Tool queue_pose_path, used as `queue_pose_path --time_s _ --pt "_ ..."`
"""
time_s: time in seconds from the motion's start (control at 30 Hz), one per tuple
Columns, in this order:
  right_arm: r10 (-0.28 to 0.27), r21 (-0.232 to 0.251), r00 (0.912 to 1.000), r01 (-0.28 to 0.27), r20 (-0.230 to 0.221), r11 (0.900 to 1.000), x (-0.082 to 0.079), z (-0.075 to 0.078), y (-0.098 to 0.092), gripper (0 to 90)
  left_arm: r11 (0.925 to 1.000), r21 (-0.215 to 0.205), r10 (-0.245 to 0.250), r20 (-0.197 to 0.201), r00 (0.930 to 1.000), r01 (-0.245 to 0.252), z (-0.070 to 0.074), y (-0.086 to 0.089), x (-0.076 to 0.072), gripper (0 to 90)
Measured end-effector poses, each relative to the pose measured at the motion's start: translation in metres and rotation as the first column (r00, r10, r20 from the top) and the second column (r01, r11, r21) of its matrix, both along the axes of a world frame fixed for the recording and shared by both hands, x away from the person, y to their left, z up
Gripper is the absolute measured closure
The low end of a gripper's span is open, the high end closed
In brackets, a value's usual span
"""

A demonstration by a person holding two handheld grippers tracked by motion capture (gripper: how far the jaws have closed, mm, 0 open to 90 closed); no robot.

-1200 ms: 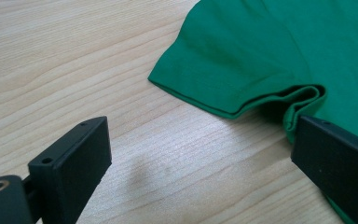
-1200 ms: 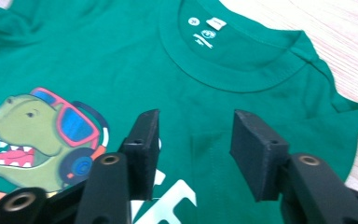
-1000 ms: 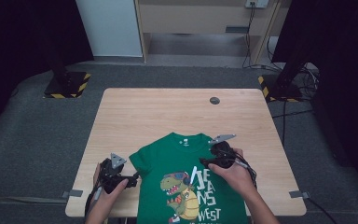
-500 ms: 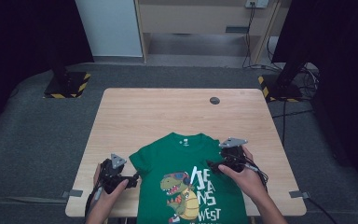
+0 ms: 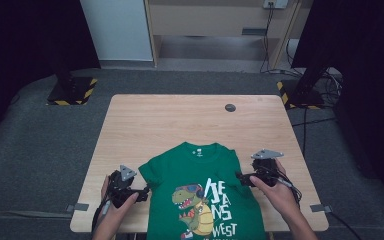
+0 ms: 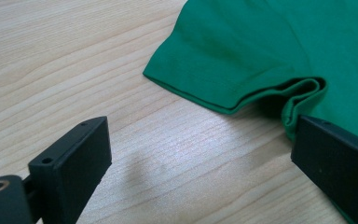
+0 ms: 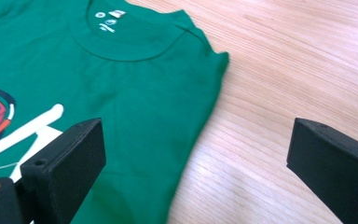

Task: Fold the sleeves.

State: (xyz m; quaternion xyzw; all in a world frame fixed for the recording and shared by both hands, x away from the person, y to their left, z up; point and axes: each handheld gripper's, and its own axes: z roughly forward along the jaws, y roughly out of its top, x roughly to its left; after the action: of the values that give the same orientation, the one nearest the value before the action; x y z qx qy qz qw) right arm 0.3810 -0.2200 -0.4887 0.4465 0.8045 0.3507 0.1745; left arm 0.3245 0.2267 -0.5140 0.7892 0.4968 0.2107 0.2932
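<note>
High view: green cotton dinosaur-print T-shirt (image 5: 200, 190) lies flat at the wooden table's (image 5: 180, 125) near edge.
My left gripper (image 5: 141, 192): jaws spread at its sleeve.
My right gripper (image 5: 241, 178): jaws just opened, nothing pinched.

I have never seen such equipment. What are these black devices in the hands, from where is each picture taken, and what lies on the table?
A person holds a hand-operated claw in each hand: the left claw and the right claw. The high view looks down on the wooden table from above. The other two pictures come from cameras riding on the claws, looking along their black jaws. On the table lies a green T-shirt with a dinosaur print, and a small dark round spot shows farther back. Both claws stand open and hold nothing. The left one is at a sleeve; the right one's jaws have just been opening, with the shirt's side edge between them.
</note>
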Motion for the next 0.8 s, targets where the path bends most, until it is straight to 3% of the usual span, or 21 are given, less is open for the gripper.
queue_pose_path --time_s 0.33,0.53,0.8 --pt "-0.069 -0.008 0.9974 0.069 -0.019 0.998 -0.006 -0.012 -0.026 4.3 1.0 -0.006 0.001 -0.002 1.0 -0.001 -0.001 0.0 0.0 4.3" --pt "-0.123 -0.02 0.9916 0.122 -0.04 0.992 -0.008 -0.022 -0.042 4.4 1.0 -0.005 0.001 -0.003 1.0 -0.001 -0.001 0.0 0.0 4.3" --pt "-0.153 -0.044 0.9865 0.151 -0.057 0.988 -0.01 -0.034 -0.054 4.4 1.0 -0.002 0.002 -0.005 1.0 -0.002 -0.002 0.0 0.0 4.3"
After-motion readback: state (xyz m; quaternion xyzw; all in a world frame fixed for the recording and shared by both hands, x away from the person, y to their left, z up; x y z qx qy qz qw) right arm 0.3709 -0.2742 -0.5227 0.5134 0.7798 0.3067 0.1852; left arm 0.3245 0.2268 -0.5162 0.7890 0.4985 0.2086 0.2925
